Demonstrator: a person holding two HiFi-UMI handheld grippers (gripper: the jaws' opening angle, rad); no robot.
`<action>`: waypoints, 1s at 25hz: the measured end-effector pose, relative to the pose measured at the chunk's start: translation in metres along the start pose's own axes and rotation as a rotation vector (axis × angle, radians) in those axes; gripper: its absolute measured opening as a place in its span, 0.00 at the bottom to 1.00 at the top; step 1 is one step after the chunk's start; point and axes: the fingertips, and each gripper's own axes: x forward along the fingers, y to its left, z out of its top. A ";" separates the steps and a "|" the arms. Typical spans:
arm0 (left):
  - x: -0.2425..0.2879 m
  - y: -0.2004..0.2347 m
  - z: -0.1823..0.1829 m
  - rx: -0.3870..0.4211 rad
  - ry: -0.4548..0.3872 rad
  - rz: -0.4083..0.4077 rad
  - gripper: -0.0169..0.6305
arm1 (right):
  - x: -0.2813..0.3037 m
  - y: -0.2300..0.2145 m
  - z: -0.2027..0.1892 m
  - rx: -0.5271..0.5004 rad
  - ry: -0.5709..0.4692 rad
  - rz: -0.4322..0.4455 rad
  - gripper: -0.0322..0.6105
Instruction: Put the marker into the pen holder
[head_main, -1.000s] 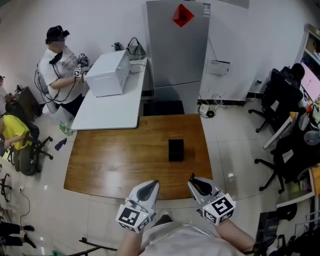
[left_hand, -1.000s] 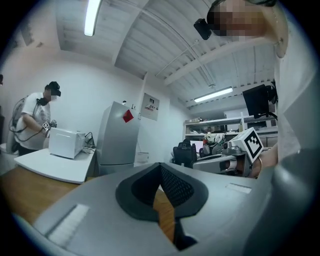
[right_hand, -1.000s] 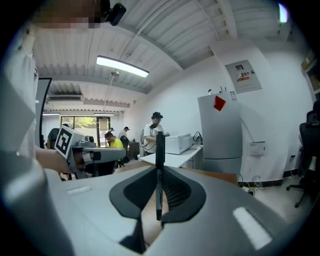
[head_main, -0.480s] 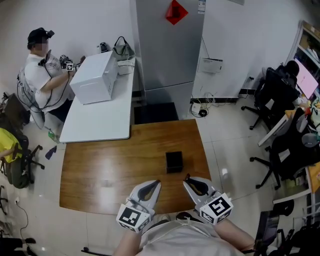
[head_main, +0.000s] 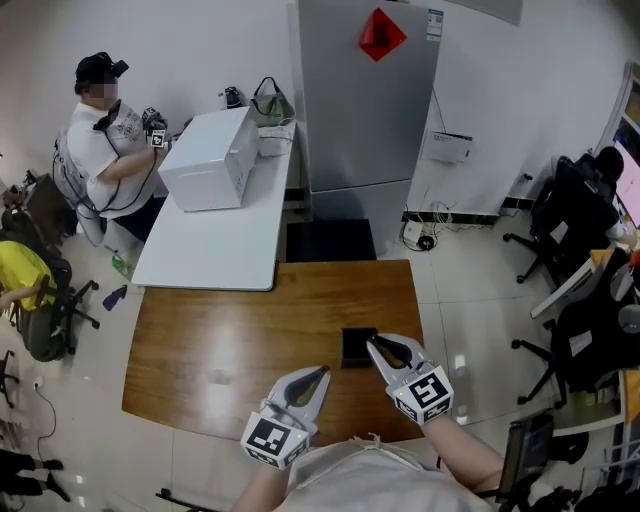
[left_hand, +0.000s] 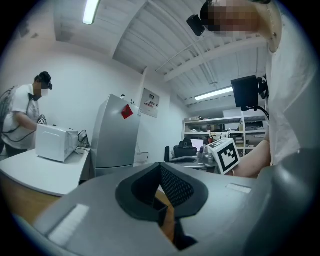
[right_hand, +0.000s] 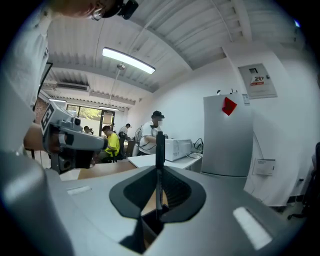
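A black square pen holder stands on the wooden table, near its right front corner. My right gripper hovers right beside it, its tips at the holder's right rim, shut on a thin black marker. In the right gripper view the marker sticks up straight between the pads. In the head view the marker itself is hidden. My left gripper is lower left of the holder, over the table's front edge, shut with nothing in it. The left gripper view shows its jaws meeting and the right gripper's marker cube.
A white table with a white microwave adjoins the wooden table at the back left, and a person stands by it. A grey refrigerator stands behind. Office chairs crowd the right side.
My right gripper has moved forward with the marker, from the table's front edge up to the pen holder. The left gripper stays near the front edge. The head view has shifted.
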 end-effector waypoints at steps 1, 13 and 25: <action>0.002 0.001 -0.002 0.002 0.003 0.005 0.05 | 0.005 -0.005 -0.006 -0.014 0.009 -0.005 0.11; 0.015 0.019 -0.020 -0.016 0.050 0.058 0.05 | 0.040 -0.014 -0.097 0.083 0.170 0.031 0.11; 0.023 0.018 -0.026 -0.033 0.044 0.049 0.05 | 0.035 -0.019 -0.096 0.225 0.172 0.027 0.31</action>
